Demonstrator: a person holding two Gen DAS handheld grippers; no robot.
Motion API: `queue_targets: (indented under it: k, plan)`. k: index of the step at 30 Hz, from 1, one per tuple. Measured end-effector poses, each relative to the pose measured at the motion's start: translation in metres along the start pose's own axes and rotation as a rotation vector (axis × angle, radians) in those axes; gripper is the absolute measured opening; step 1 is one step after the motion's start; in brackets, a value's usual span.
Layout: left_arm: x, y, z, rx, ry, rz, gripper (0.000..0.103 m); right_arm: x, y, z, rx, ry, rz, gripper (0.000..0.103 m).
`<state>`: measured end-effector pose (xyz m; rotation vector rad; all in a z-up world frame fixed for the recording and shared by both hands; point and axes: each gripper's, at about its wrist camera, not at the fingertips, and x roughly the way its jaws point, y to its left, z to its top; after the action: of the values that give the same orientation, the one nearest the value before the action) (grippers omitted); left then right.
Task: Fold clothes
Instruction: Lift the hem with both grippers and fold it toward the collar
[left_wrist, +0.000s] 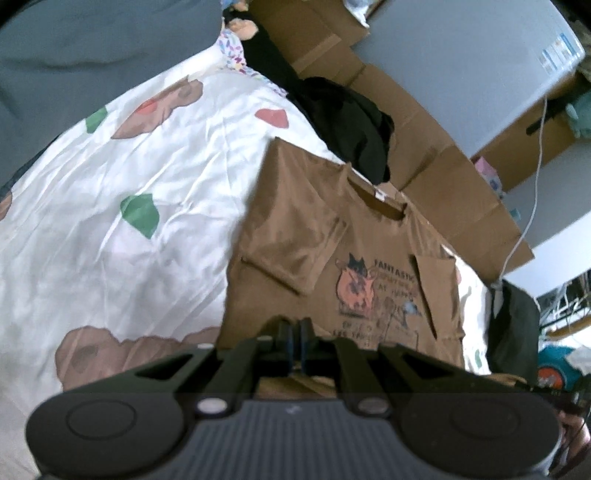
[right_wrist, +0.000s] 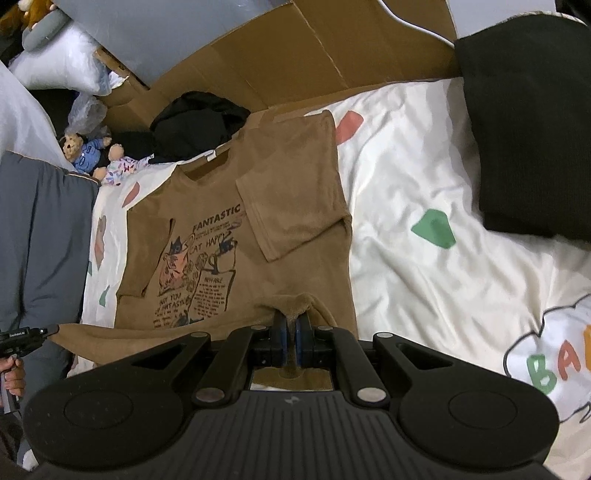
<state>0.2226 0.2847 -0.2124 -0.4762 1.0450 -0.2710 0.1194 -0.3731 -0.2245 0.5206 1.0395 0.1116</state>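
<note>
We have the brown short-sleeved cotton T-shirt with the cat print lying face up on the bed's white quilt with coloured patches, both sleeves already turned in over the chest. Its long axis runs straight away from us: hem at our fingers, collar at the far end near the crumpled black garment and the flattened brown cardboard.

Our right hand-held gripper is clamped narrow on a raised pinch of the hem at the shirt's right corner, with cloth bunched between its jaws. Our left hand-held gripper is closed just as narrow at the hem's left side; we judge it holds the cloth too, though its own view hides the pinch itself.

So each gripper sits at its own end of the near edge, neither nearer the collar. The coming fold, as we read it, carries the hem forward along that axis toward the collar, both ends level.
</note>
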Motion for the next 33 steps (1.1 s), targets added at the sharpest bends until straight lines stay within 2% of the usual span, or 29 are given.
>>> queue_targets:
  k: [10,21,33]
  plan:
    - [0.020,0.006,0.041,-0.019,-0.035,-0.011,0.004,0.036,0.007,0.031,0.001,-0.005,-0.005,0.004]
    - [0.076,0.007,0.085,-0.026,-0.014,-0.016,0.004,0.074,-0.005,0.068,0.026,-0.003,-0.041,0.004]
    - [0.120,0.002,0.127,-0.042,-0.052,-0.008,0.004,0.109,-0.008,0.112,0.026,0.003,-0.075,0.004]
